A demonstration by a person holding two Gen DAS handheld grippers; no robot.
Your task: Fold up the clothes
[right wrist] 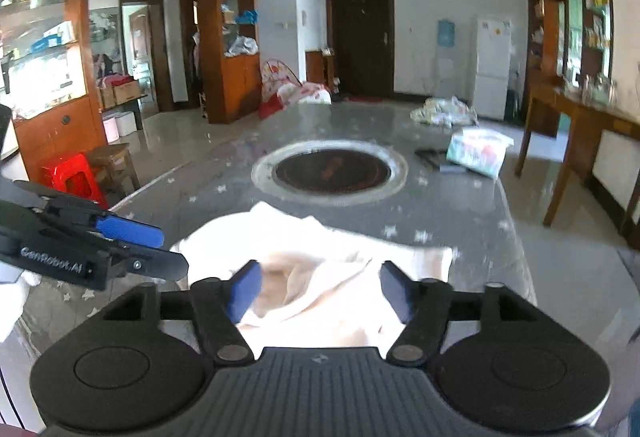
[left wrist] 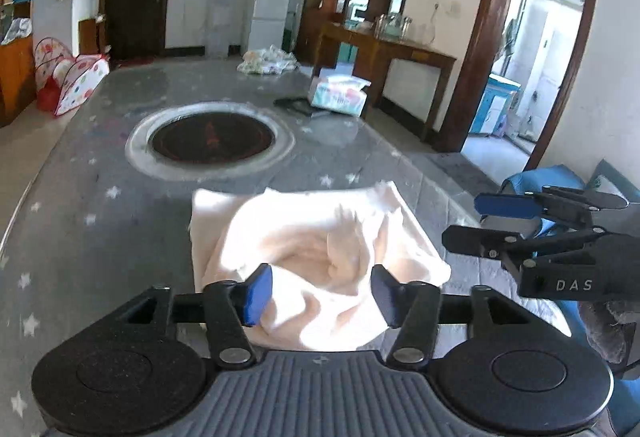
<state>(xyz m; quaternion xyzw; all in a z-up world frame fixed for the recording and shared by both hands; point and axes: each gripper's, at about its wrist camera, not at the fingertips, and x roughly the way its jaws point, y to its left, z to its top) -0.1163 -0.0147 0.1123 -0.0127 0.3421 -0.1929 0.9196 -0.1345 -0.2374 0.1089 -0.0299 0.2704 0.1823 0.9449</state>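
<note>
A cream-coloured garment (left wrist: 316, 249) lies crumpled on the near end of the grey star-patterned table (left wrist: 100, 197). It also shows in the right wrist view (right wrist: 320, 277). My left gripper (left wrist: 320, 291) is open and empty, its blue-padded fingers held just above the garment's near part. My right gripper (right wrist: 320, 291) is open and empty, above the garment's near edge. In the left wrist view the right gripper (left wrist: 464, 221) is at the right, beside the garment. In the right wrist view the left gripper (right wrist: 172, 249) is at the left, by the garment's left edge.
A round black hotplate (left wrist: 212, 137) in a pale ring sits mid-table. A tissue pack (left wrist: 340, 93), a dark flat object (left wrist: 294, 103) and a bundle of patterned cloth (left wrist: 268, 61) lie at the far end. A red stool (right wrist: 76, 177) stands left of the table, a wooden side table (right wrist: 580, 133) right.
</note>
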